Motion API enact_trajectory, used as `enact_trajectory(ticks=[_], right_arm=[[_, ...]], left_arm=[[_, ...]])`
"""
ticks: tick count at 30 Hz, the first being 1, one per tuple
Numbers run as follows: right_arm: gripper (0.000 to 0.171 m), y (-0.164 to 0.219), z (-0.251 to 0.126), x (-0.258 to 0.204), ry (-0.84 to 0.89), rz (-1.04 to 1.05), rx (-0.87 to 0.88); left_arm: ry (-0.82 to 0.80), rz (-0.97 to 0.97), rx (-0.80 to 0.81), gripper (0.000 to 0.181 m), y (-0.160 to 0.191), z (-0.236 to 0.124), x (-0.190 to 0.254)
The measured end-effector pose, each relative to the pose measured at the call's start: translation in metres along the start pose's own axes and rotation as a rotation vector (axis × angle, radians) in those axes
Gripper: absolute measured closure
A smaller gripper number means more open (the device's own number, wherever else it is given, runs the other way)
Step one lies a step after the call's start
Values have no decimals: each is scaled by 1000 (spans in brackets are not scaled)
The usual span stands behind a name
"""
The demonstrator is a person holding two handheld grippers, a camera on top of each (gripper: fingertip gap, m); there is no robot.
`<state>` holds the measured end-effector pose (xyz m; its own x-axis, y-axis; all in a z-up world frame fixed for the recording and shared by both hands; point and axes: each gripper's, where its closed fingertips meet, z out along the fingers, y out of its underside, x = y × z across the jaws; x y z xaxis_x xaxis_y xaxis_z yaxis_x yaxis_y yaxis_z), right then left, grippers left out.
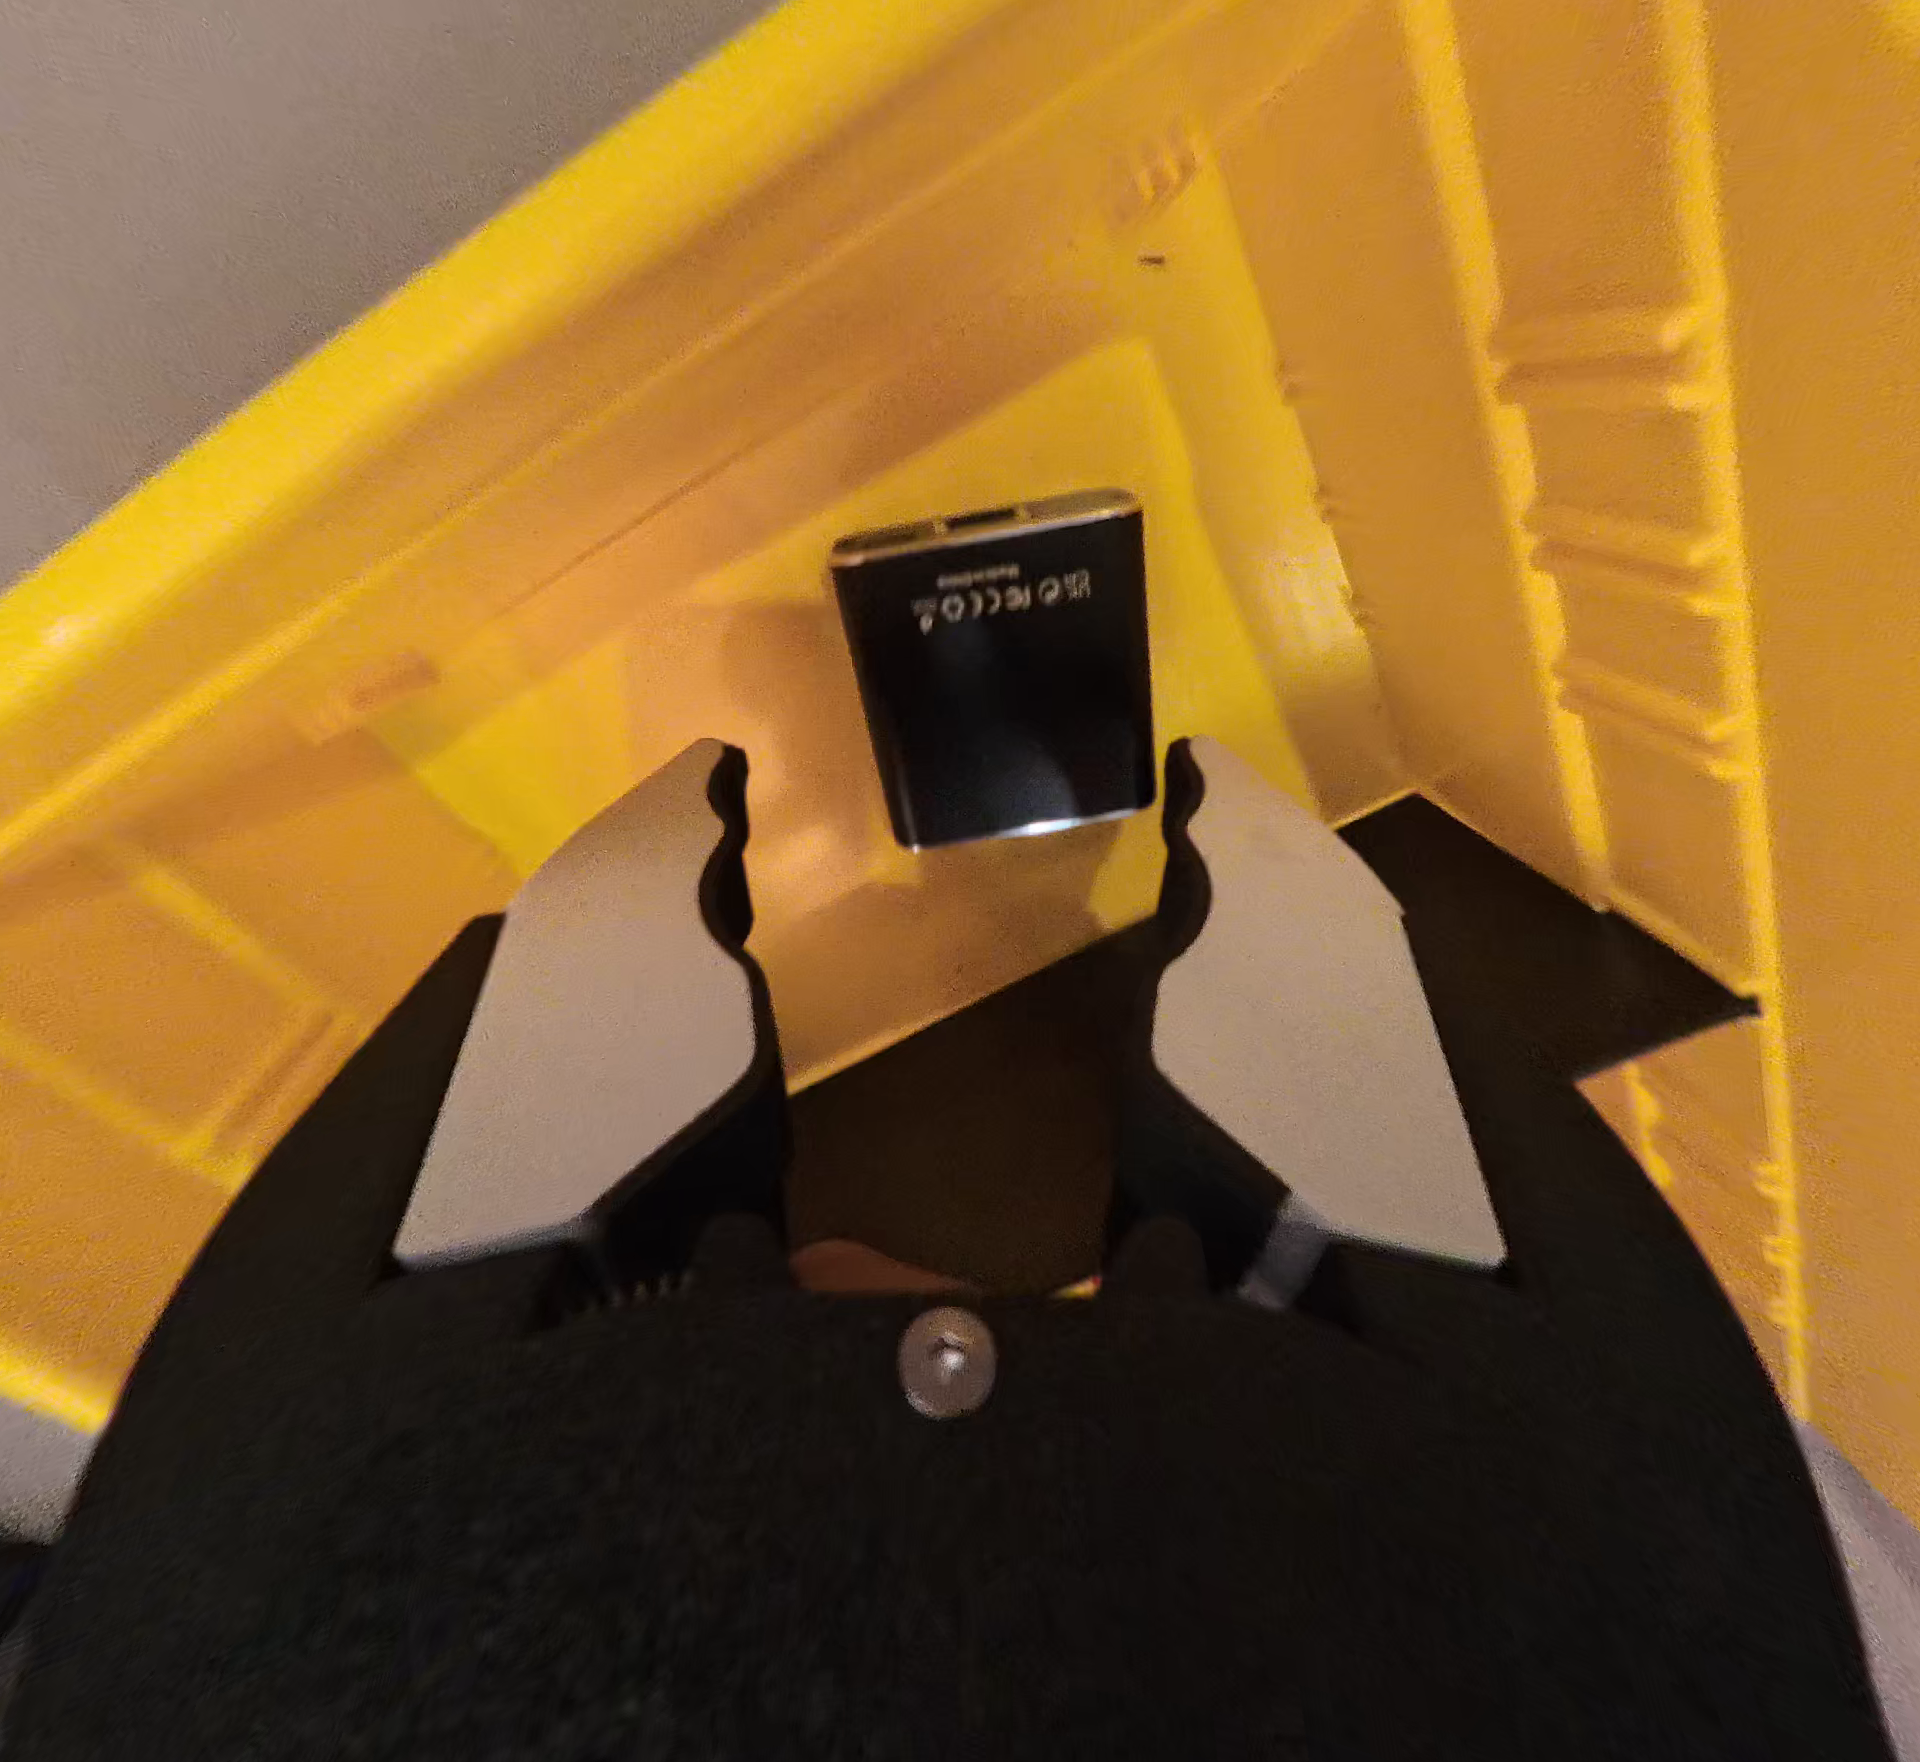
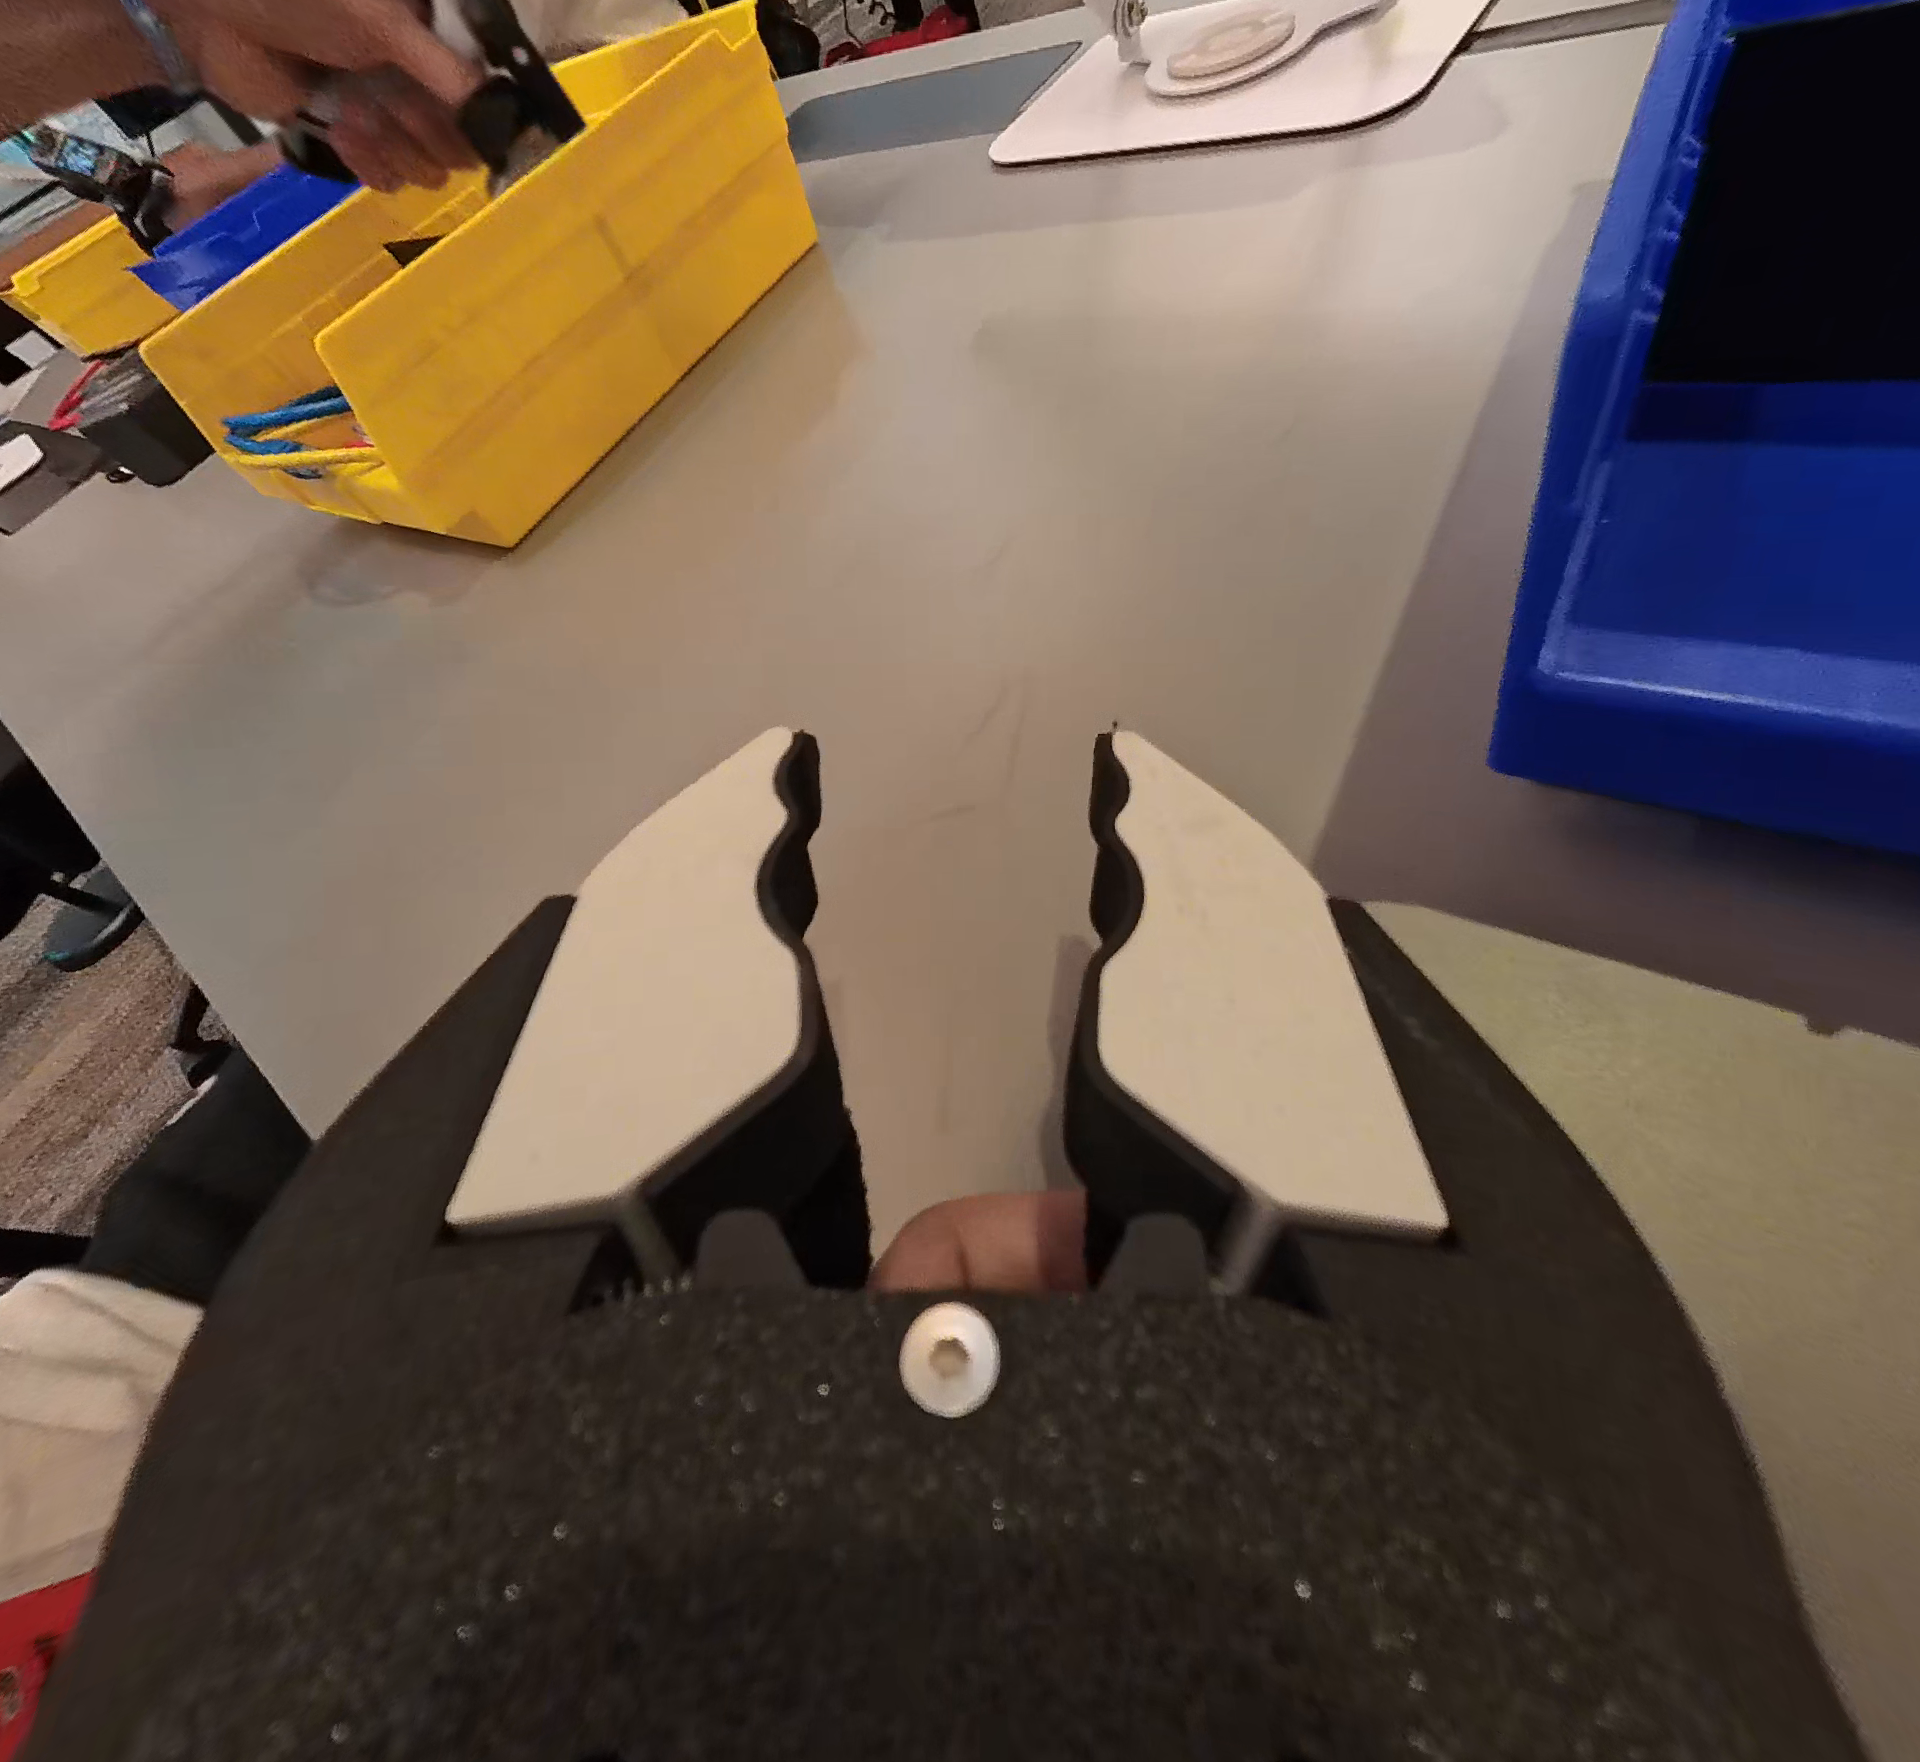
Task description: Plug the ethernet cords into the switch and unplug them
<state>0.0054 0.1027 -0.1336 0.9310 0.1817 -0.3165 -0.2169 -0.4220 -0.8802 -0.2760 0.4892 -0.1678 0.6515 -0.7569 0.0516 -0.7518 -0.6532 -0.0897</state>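
Note:
A small black box-shaped switch (image 1: 997, 673) with a silver edge lies on the floor of a yellow bin (image 1: 1351, 362). My left gripper (image 1: 956, 756) is open above it, inside the bin, its fingertips just short of the switch's near end. My right gripper (image 2: 956, 746) is open and empty over the grey table (image 2: 935, 486). The right wrist view shows the yellow bin (image 2: 582, 310) at the far left with blue cords (image 2: 291, 429) in its near end. A hand holds the left gripper (image 2: 468, 50) down into that bin.
A blue bin (image 2: 1714, 569) stands at the right edge of the table. A white stand base (image 2: 1247, 71) sits at the far side. A second yellow bin (image 2: 83, 299) and a blue part lie beyond the first. Chairs and floor show off the left table edge. Spacing between my two grippers at the tips: around 50 cm.

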Motion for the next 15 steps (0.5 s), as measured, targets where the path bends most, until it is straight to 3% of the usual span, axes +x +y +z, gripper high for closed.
enact_trajectory(ticks=[5, 7, 10, 12, 15], right_arm=[[121, 1, 1, -3, -23, 16, -3], [121, 3, 3, -3, -28, 15, -17], [122, 3, 3, -3, -25, 14, -16], [122, 2, 1, -2, -15, 5, -10], [123, 0, -1, -3, -8, -16, 1]], left_arm=[[10, 17, -48, 110, -6, 20, 4], [27, 29, -64, 120, -6, 23, 9], [-21, 98, -49, 120, -5, 20, 6], [-99, 171, 73, 121, -15, 3, 0], [-151, 247, 373, 121, -33, -50, 15]])
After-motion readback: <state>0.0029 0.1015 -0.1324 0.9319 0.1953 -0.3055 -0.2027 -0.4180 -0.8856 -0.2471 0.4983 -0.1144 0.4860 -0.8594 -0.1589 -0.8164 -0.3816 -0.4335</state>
